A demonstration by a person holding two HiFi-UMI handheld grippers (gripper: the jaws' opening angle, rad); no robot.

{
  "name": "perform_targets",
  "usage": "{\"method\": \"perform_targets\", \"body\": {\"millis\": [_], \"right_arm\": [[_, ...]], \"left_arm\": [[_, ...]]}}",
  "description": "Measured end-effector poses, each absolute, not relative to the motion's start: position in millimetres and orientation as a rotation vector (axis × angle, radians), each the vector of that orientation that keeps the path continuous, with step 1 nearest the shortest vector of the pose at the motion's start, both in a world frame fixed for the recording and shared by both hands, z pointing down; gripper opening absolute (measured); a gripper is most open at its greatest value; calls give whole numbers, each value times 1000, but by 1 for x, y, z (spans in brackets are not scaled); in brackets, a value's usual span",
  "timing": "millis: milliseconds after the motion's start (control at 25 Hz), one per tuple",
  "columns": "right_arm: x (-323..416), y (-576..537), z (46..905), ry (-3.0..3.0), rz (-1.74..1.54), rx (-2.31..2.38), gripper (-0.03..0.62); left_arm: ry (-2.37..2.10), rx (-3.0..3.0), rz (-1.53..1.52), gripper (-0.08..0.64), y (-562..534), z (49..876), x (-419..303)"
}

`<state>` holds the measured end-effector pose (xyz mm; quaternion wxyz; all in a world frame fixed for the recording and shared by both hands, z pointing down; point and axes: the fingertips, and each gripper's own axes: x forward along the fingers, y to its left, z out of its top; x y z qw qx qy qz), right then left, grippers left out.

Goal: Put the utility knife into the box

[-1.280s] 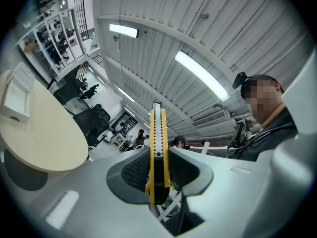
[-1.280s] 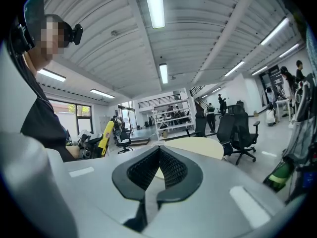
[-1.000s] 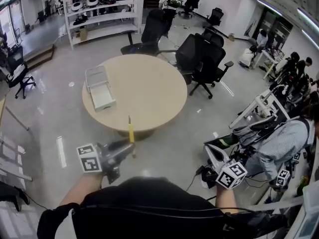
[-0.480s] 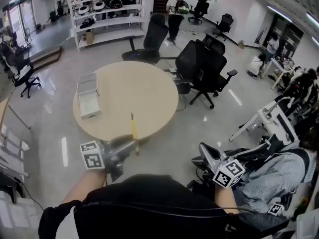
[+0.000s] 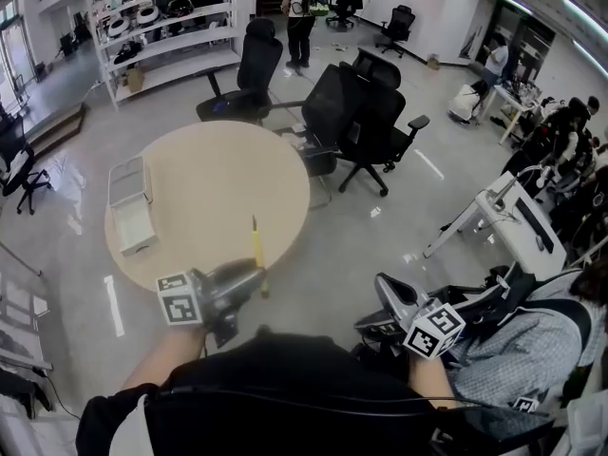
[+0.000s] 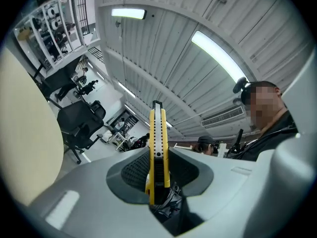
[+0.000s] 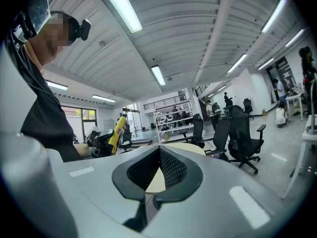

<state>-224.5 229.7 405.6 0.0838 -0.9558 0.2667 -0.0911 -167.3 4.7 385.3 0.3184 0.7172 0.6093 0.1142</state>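
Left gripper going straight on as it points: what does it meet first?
Probably nothing soon: holding the utility knife, the left gripper points across the round table, apparently above its top; depth is unclear.

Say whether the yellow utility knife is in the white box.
Out: the left gripper clamps the yellow utility knife, away from the white box on the round table.

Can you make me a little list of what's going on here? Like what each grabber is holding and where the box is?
left gripper: fingers shut on the yellow knife, which sticks out toward the table
right gripper: fingers together, holding nothing
box: white, open, on the left part of the table
knife in box: not yet
nearby: black chairs beyond the table
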Motion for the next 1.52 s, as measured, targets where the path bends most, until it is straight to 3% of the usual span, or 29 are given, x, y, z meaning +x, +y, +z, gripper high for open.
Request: {"method": "perform_targets", "body": {"millis": [600, 1040, 1520], "right_arm": [[-17, 270, 363, 574, -230, -2960, 14], [101, 336, 392, 635, -286, -2887, 14], [181, 531, 414, 647, -274, -2859, 14]], "left_arm": [[1718, 1834, 239, 110, 11, 373, 51], [1523, 1937, 290, 110, 24, 405, 134], [1454, 2016, 273, 109, 196, 380, 206]]}}
